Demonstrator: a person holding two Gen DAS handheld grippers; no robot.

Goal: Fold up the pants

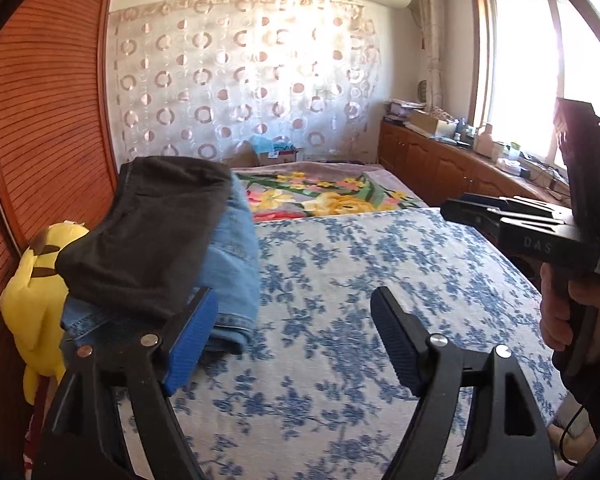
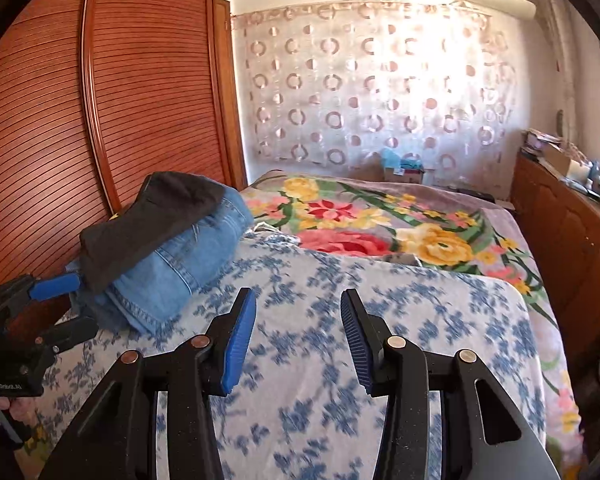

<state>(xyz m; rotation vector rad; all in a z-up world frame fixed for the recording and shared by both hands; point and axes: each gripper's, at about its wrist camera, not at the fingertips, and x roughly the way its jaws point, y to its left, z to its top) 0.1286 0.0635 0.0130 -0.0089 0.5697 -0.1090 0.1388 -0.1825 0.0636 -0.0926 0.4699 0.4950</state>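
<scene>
The left claw (image 1: 294, 340) stands wide over the bed sheet (image 1: 340, 300) with blue flowers, holding nothing; its blue pad sits just beside the stack of folded clothes. The black pants (image 1: 156, 232) lie folded on top of folded blue jeans (image 1: 232, 256) at the left of the frame, with a yellow plush toy (image 1: 32, 292) beyond them against the wooden wardrobe (image 1: 48, 120). The right claw (image 2: 298, 336) also stands wide and empty over the sheet, at lower centre. A floral blanket (image 2: 380, 228) covers the far half of the bed.
</scene>
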